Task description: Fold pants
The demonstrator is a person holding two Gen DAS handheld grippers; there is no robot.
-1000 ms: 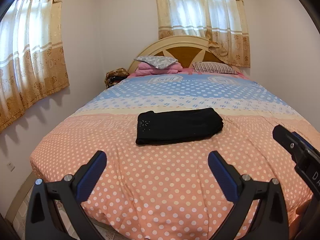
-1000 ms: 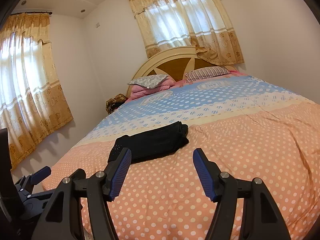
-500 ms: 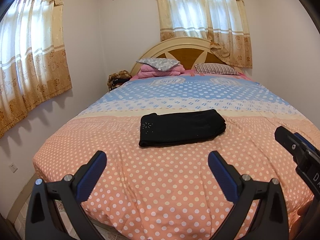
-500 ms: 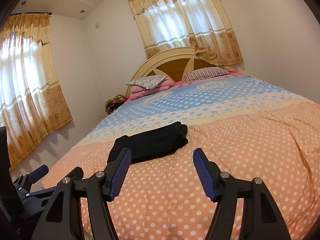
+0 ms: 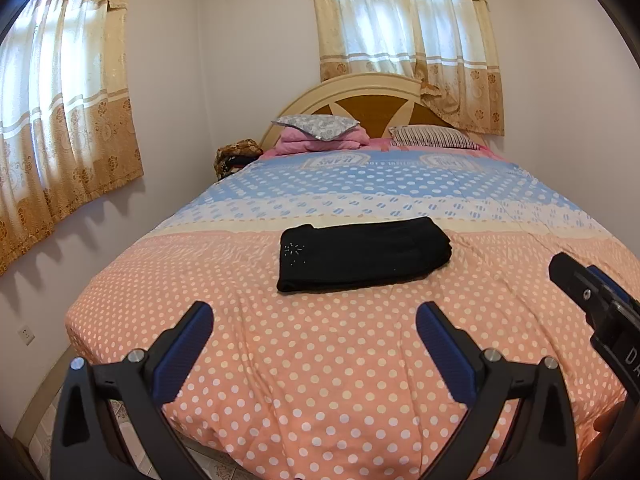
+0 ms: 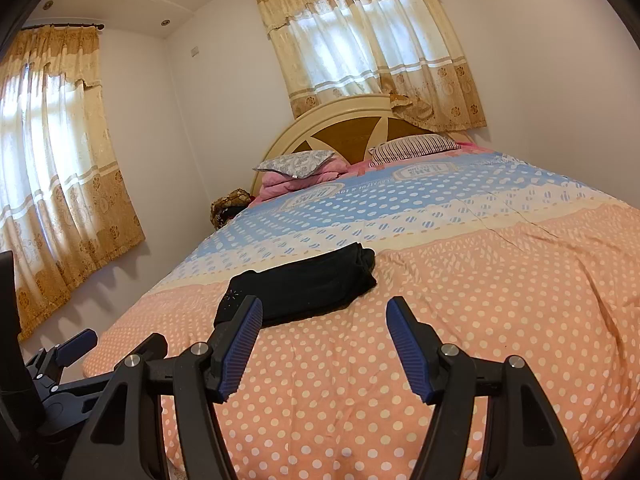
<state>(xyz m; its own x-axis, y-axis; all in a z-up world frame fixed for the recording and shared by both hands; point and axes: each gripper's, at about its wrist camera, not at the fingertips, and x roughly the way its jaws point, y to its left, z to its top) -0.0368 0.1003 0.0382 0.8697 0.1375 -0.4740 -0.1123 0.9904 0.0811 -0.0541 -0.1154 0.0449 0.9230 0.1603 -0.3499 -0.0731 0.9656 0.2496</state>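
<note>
It is a bright bedroom with gold curtains [image 5: 412, 44] on two windows and a big bed [image 5: 344, 364] that fills most of the room. The bed cover has white dots, pink near us and blue farther back. Pillows [image 5: 316, 125] sit up by the round headboard [image 5: 376, 100].

The black pants [image 5: 362, 254] lie on the pink part of the cover, close to where the pink meets the pale stripe. They look like a neat flat packet, long from side to side, with a small sparkly mark at the left end. From the left gripper [image 5: 312, 322] the pants are at about twelve o'clock, well apart from it. From the right gripper [image 6: 324, 320] they are at about eleven o'clock, and its left finger hides a corner of them in that view.

Both grippers have their blue jaws wide apart with nothing between them. Neither one touches the pants or the cover.

I think the folding is done, or almost done, since the packet looks tidy and both tools hang away from it. If one more fold is wanted, the next move would be to reach forward, pinch one short end of the packet and lay it over the other end, keeping the layers from sliding. If not, there is nothing left but to leave the pants lying there.
</note>
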